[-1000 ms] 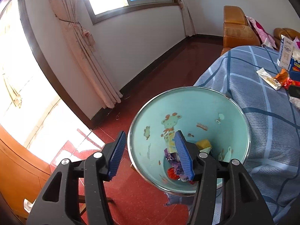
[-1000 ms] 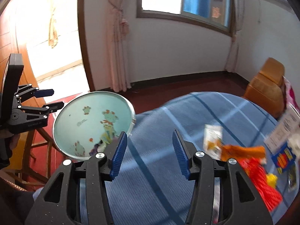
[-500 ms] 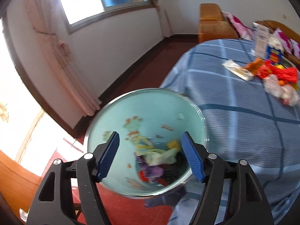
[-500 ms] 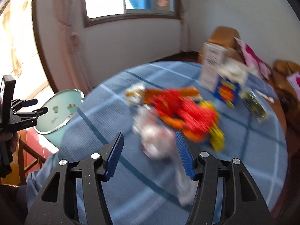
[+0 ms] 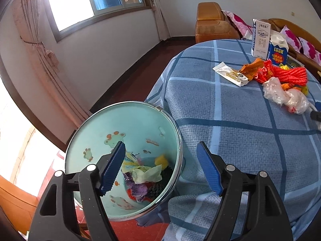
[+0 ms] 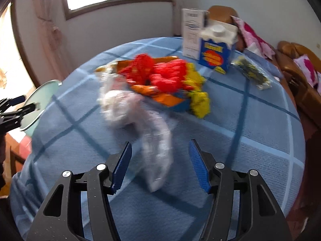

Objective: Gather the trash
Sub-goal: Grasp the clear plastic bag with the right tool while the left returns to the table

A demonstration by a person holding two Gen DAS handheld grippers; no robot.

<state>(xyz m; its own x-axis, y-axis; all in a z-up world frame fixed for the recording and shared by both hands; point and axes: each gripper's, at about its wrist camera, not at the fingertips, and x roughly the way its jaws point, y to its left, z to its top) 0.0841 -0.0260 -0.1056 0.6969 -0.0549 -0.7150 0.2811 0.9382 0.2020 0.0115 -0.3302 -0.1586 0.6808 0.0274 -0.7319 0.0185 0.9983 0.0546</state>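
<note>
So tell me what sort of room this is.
Most likely a home living room: an orange-brown sofa with pink cushions, a curtained window, and a table under a blue checked cloth.

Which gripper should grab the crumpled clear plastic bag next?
Right. The right gripper is open with the crumpled clear plastic bag straight ahead; the left gripper is open beside the mint-green trash bin.

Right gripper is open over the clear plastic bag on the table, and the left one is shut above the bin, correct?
Not quite: the left gripper is open too, jaws apart and empty above the bin, as the left wrist view shows. The right gripper is open over the clear plastic bag.
</note>
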